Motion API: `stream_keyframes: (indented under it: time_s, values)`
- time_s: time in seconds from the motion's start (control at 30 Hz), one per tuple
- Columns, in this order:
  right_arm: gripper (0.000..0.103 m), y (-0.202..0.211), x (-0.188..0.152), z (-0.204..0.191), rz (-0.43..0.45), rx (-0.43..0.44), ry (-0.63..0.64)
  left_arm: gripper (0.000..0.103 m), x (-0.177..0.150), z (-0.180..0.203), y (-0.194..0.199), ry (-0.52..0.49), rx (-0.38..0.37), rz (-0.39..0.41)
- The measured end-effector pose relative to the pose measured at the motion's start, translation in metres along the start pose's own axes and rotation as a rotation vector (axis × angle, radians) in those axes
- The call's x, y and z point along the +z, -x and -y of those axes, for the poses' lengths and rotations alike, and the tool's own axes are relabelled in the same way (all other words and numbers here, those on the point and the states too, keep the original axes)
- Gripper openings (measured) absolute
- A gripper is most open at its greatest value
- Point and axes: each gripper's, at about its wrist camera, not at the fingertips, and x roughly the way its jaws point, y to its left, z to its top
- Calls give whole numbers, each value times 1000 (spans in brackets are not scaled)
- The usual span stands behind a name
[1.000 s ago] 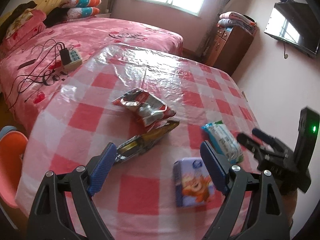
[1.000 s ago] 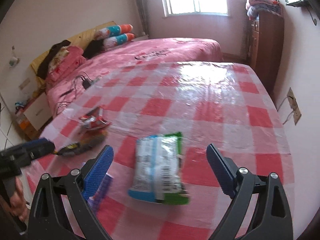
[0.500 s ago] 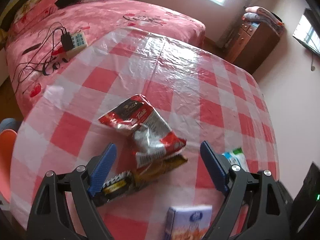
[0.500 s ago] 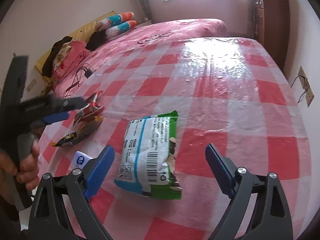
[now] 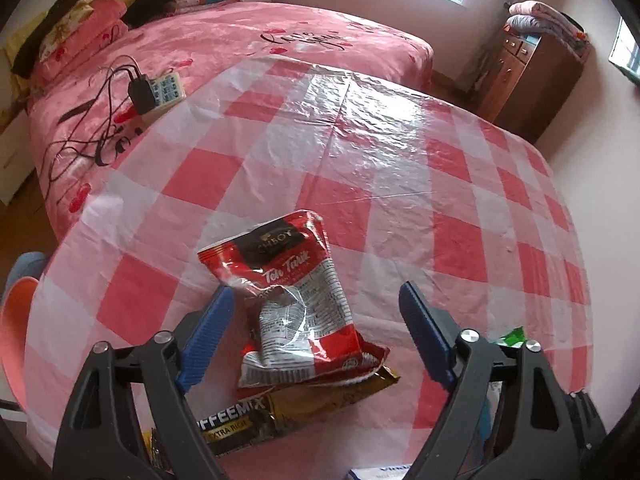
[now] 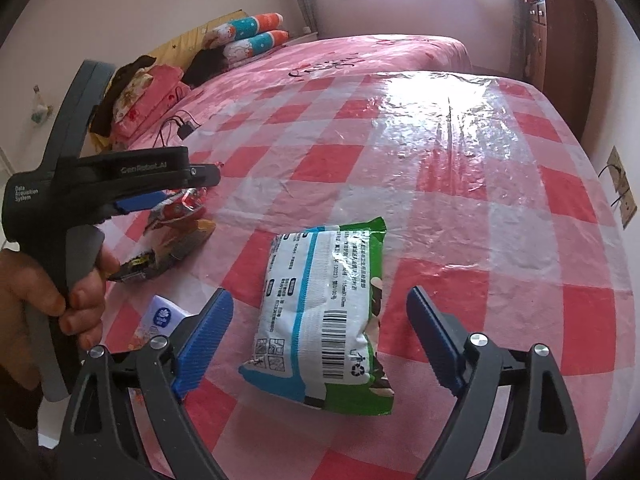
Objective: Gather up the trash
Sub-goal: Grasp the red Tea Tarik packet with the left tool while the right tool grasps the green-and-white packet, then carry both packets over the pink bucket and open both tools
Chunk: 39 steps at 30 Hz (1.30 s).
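While both grippers' jaws have just been closing yet grasp nothing, the left gripper (image 5: 316, 332) straddling the crinkled red foil sachet (image 5: 294, 308) and the right gripper (image 6: 320, 332) the green-and-white plastic packet (image 6: 324, 316), either slippery wrapper may squirt out from between the blue fingers (image 5: 208, 336).

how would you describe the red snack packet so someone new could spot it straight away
On the red-and-white checked table, look between the left gripper fingers. The crumpled red packet lies on a gold coffee-mix sachet; it alone is red.

Checked table (image 6: 460, 128) bears red packet (image 5: 288, 292), gold sachet (image 5: 304, 404), green-white pack (image 6: 324, 312).
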Motion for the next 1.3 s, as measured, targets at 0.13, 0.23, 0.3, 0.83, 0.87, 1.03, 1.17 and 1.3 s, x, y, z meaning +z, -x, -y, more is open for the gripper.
stream_keyframes:
  time_s: [0.13, 0.23, 0.3, 0.83, 0.87, 1.03, 1.17, 1.3]
  values:
    - [84, -3, 1, -2, -4, -21, 13, 64, -1, -5, -7, 4, 40, -8]
    - [77, -5, 2, -1, -3, -29, 13, 61, -2, -9, -9, 14, 30, 3]
    - [76, -6, 3, -2, -4, -31, 16, 59, -2, -11, -9, 14, 29, 9]
    - [49, -11, 5, -9, -11, -68, 56, 46, -10, -26, -1, 23, -41, 30]
    - [48, -11, 5, -9, -11, -66, 56, 46, -11, -26, 0, 23, -43, 30]
    - [43, -10, 4, -7, -5, -45, 46, 46, -15, -34, 11, 14, -59, 46]
    - [41, -8, 4, -6, 4, -33, 35, 46, -19, -39, 19, 4, -69, 55]
    - [39, -4, 3, -3, 18, -31, 21, 46, -25, -45, 27, -6, -81, 60]
